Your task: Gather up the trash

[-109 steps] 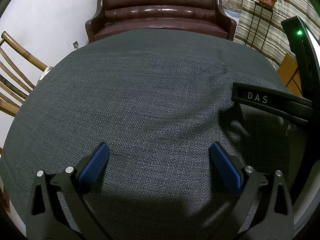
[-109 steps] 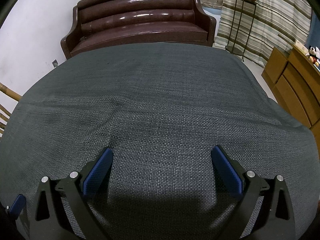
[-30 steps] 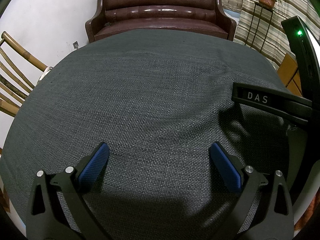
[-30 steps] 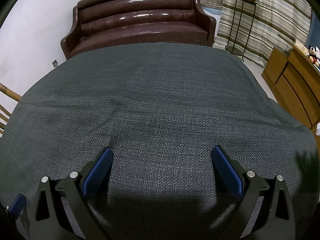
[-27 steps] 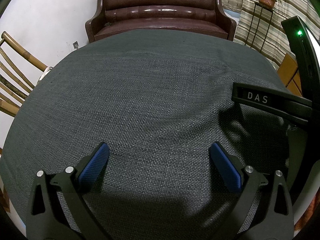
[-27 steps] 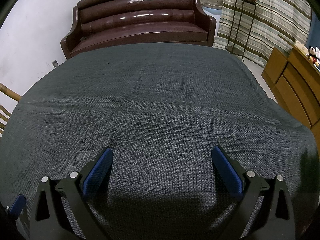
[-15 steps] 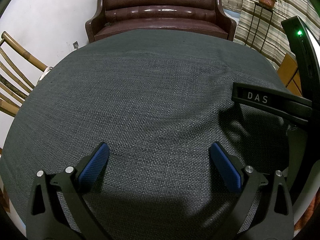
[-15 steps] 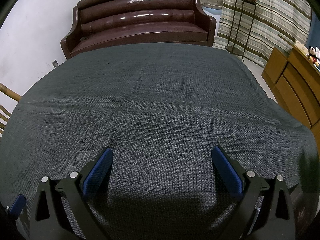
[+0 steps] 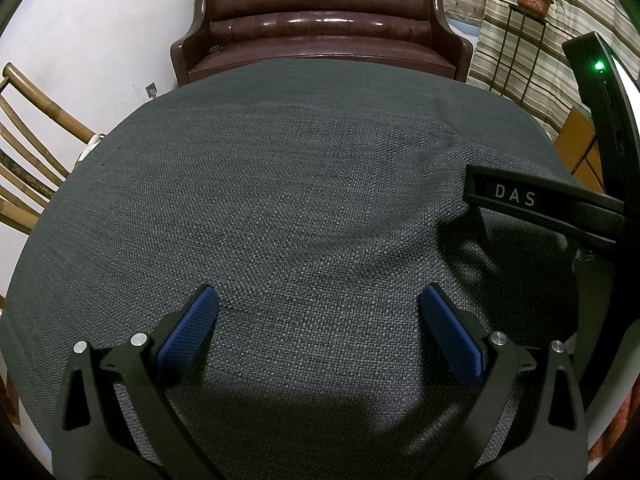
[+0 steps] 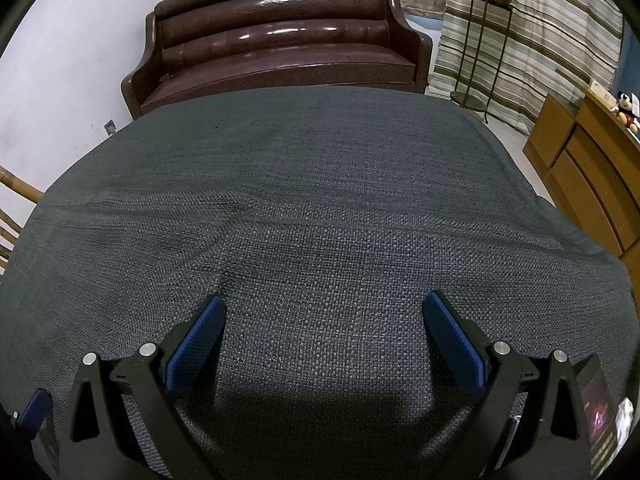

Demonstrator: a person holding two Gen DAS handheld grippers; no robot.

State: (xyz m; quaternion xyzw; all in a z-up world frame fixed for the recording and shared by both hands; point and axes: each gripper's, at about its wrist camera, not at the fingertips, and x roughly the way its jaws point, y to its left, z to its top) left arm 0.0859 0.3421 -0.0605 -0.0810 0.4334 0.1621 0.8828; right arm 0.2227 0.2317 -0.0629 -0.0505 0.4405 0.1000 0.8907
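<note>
Hanging wide apart and holding nothing, the left tongs and right tongs sat over the grey tabletop. No trash showed, so closing them might only pinch cloth.

place: home living room | cues: leather sofa, striped curtains, wooden dresser

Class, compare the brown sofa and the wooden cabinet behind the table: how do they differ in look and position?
The sofa is dark, glossy and padded; the cabinet is light, matte wood with flat drawer fronts. The sofa sits straight beyond the cloth-covered table; the cabinet stands off to the right. A plush toy tops the cabinet; the sofa seat is bare. Both are brown.
</note>
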